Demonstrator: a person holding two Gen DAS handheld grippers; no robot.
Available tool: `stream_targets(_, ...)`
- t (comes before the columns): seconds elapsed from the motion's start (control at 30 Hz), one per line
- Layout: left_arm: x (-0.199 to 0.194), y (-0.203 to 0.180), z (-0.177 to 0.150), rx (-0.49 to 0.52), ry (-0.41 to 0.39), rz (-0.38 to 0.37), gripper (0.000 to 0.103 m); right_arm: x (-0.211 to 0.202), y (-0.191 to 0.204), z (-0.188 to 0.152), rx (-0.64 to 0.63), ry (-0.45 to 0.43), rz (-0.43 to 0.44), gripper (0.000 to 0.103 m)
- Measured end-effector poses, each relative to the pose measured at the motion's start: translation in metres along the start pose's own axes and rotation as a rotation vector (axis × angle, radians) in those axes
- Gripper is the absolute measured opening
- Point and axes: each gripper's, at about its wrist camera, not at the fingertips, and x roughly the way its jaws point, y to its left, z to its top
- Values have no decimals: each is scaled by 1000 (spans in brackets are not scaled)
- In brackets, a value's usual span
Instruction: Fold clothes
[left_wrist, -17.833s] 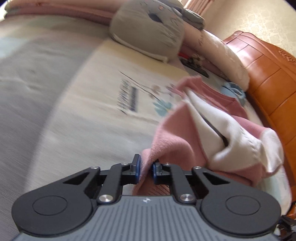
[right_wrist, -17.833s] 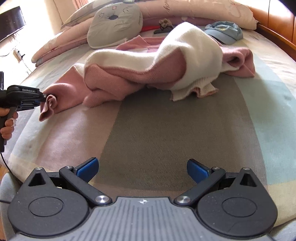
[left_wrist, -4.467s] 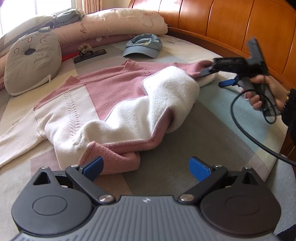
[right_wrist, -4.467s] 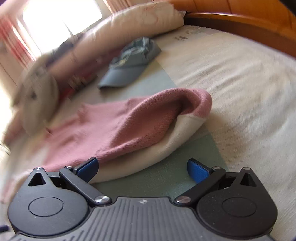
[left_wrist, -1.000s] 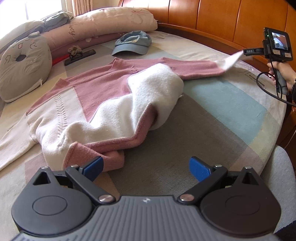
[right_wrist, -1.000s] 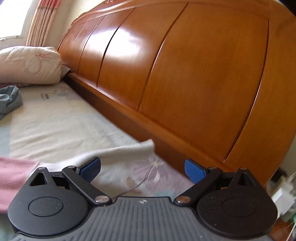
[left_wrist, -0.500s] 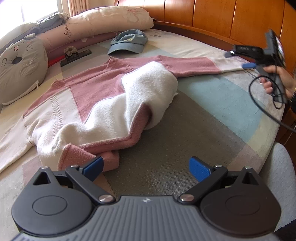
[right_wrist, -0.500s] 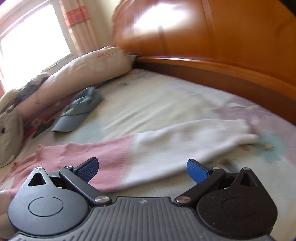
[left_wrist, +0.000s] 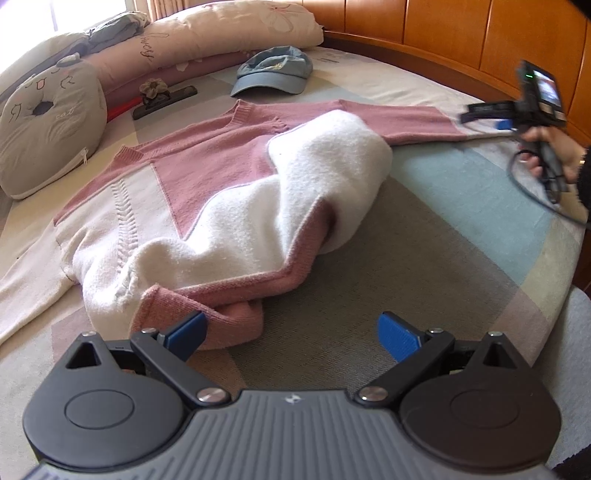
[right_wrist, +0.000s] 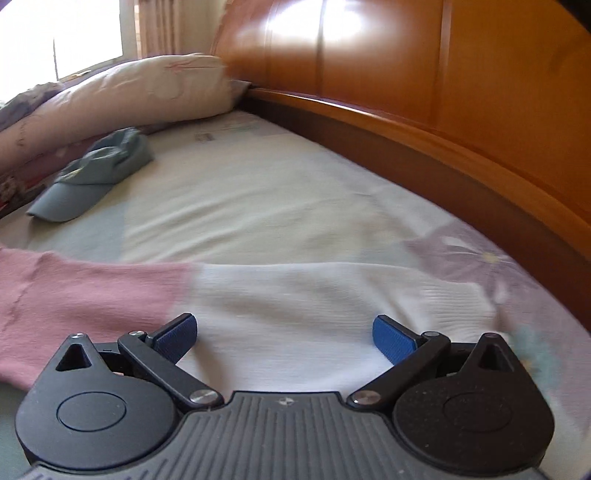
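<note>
Fuzzy pink-white knit sweater (left_wrist: 229, 192) bunched; both tongs (left_wrist: 291, 334) (right_wrist: 284, 334) spread.

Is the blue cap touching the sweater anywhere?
Apart. The left wrist view shows a strip of bare bedspread between the blue cap and the sweater collar; the right wrist view shows a gap too.

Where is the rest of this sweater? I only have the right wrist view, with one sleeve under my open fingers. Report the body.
Observer: The sweater body lies crumpled mid-bed, with a thick white fold heaped over its pink front.
Operator: Report the left gripper.
Observer: The left gripper is open and holds nothing; its left finger sits at the bunched pink hem.
Operator: Report the other sleeve.
Observer: The other sleeve lies stretched out flat on the bed, in front of the cat cushion.
</note>
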Motion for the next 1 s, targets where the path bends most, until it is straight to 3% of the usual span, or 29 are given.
stream_targets(0.1, 1, 0, -1, 4, -3, -3, 99, -7, -11, 7, 28, 36, 4, 103)
stream_targets(0.17, 0, 0, -1, 4, -6, -6, 99, -15, 0, 11, 69, 50, -12, 103)
stream_targets(0.27, -3, 0, -2, 6, -11, -7, 99, -16, 35, 17, 80, 83, 65, 103)
stream_targets(0.4, -10, 4, -3, 5, -20, 2, 99, 6, 83, 19, 75, 121, 33, 103)
stream_targets(0.5, -15, 11, -6, 0, -16, -5, 99, 35, 103, 16, -30, 110, -84, 103)
stream_targets(0.57, -19, 18, -8, 7, -15, -22, 99, 47, 98, 23, -30, 94, -87, 103)
stream_targets(0.73, -30, 41, -18, -10, -5, -53, 99, 47, 88, 49, 64, 200, -71, 103)
stream_targets(0.83, -36, 55, -24, -35, -5, -56, 99, 21, 107, 45, 64, 220, 77, 103)
stream_targets(1.0, -43, 73, -21, -21, -15, -18, 99, -6, 177, 32, -83, 333, 299, 103)
